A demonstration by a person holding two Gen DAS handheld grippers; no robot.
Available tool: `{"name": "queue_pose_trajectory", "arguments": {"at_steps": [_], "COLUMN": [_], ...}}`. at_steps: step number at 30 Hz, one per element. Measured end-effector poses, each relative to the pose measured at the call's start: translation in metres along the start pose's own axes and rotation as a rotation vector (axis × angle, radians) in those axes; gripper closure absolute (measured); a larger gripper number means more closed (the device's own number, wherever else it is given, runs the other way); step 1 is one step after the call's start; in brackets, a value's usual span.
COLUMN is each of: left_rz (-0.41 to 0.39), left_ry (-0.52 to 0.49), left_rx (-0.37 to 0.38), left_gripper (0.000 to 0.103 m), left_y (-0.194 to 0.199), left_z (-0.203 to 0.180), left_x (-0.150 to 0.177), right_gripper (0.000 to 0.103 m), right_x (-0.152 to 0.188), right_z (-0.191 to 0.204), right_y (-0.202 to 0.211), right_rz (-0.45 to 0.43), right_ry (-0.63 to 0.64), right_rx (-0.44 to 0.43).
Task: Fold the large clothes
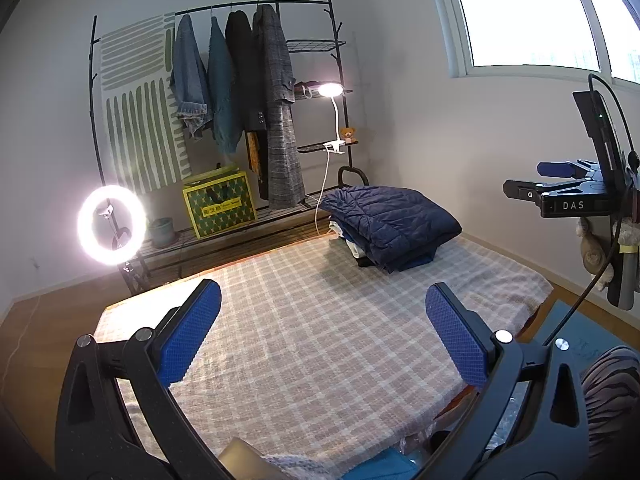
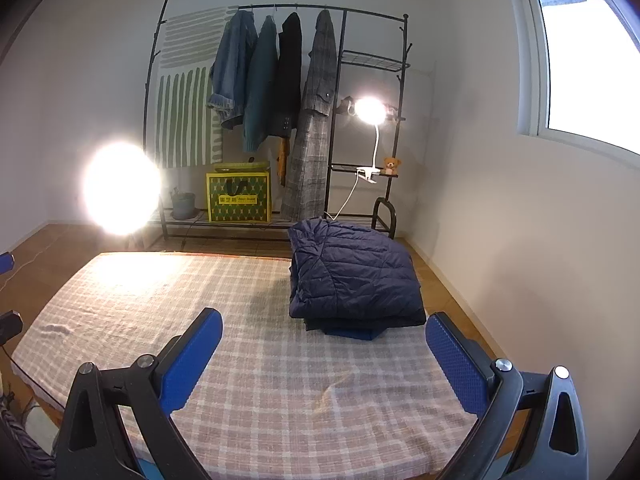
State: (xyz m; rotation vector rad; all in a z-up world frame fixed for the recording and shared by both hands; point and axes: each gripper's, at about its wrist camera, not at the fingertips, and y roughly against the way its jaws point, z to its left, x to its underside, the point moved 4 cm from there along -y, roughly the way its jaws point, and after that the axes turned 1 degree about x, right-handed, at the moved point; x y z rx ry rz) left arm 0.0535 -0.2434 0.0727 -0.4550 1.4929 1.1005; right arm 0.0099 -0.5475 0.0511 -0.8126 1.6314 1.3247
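A folded navy quilted jacket (image 1: 394, 220) lies on top of a stack of folded clothes at the far right of the checked bed cover (image 1: 312, 340). It also shows in the right wrist view (image 2: 352, 276). My left gripper (image 1: 322, 324) is open and empty above the near part of the cover. My right gripper (image 2: 324, 344) is open and empty, a little in front of the stack. The right gripper also shows from the side in the left wrist view (image 1: 560, 184).
A black clothes rack (image 2: 280, 120) with several hanging coats stands behind the bed. A yellow-green box (image 2: 239, 198) sits on its bottom shelf. A ring light (image 1: 111, 225) glows at the left, a clip lamp (image 2: 370, 110) at the right. Window (image 1: 540, 12) on the right wall.
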Motion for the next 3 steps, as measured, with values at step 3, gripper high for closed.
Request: {"name": "queue_pose_trajectory", "arguments": {"at_steps": [3], "left_rz": [0.010], "left_ry": [0.008], "left_rx": [0.005], "left_gripper": [0.000], "left_y": [-0.0026], "left_z": [0.0033], "left_x": [0.0020], "right_gripper": [0.000], "right_x": [0.0021], "right_z": [-0.0002], "right_y": [-0.0059], "right_rz": [0.007], "right_ry": [-0.004], "right_rx": [0.001]}}
